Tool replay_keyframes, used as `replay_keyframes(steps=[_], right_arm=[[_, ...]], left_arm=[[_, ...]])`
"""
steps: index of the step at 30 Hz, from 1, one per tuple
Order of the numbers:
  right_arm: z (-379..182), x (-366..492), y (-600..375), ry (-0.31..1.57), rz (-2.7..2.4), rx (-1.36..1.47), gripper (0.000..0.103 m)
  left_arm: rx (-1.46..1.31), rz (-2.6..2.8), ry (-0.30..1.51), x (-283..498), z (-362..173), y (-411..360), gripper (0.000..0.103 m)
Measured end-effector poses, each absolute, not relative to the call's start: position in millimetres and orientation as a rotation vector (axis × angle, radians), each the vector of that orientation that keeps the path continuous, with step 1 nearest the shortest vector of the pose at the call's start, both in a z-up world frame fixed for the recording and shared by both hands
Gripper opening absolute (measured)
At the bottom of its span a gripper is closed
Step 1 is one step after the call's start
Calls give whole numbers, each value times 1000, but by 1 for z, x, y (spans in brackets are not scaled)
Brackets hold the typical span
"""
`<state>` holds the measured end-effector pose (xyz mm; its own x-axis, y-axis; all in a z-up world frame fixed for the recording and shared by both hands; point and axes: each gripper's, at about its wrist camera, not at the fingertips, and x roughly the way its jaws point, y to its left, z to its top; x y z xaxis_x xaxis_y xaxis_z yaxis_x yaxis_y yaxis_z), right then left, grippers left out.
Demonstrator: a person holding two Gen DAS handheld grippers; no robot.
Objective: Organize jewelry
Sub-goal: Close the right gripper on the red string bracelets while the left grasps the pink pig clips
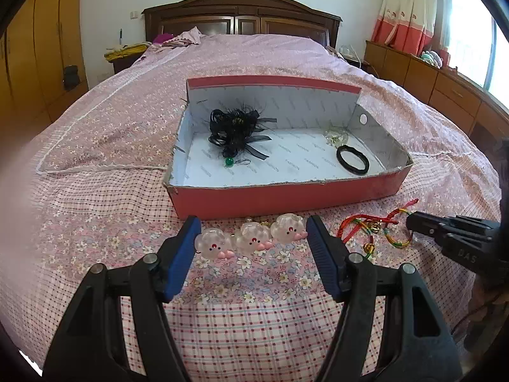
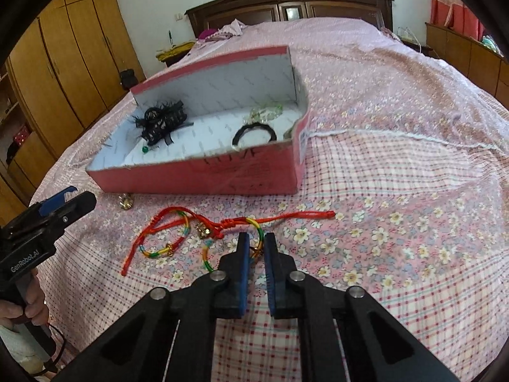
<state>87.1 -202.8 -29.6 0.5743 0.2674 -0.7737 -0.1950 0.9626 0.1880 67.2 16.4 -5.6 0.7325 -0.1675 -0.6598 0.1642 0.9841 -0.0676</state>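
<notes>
A pink cardboard box (image 1: 286, 195) lies open on the bed and holds a black feathered hair clip (image 1: 237, 129), a green bead (image 1: 229, 161), a black hair tie (image 1: 352, 157) and a clear trinket (image 1: 335, 135). Three clear pink-nosed pig charms (image 1: 251, 238) lie in front of the box, between the fingers of my open left gripper (image 1: 253, 227). Red and rainbow cord bracelets (image 2: 203, 232) lie to their right. My right gripper (image 2: 257, 242) is nearly closed around a loop of the rainbow cord (image 2: 258, 234). It also shows in the left wrist view (image 1: 413, 221).
The bed (image 1: 127, 191) has a pink floral and checked cover. A small gold bell (image 2: 125, 202) lies near the box's front left corner. Wooden wardrobes stand at the left, a headboard at the back, low cabinets and a curtained window at the right.
</notes>
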Motion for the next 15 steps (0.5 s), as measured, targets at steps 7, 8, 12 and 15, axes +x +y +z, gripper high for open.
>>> replay_keyframes(steps=[7, 8, 12, 15], right_arm=[[-3, 73, -206, 851, 275, 75, 10], [3, 69, -205, 835, 277, 71, 10], [19, 62, -205, 792, 283, 60, 10], [32, 56, -207, 757, 284, 54, 10]], left_arm=[[-8, -178, 704, 63, 3, 21, 61], [-9, -178, 700, 62, 4, 21, 61], [-9, -178, 688, 60, 9, 22, 61], [-9, -176, 678, 59, 13, 23, 61]])
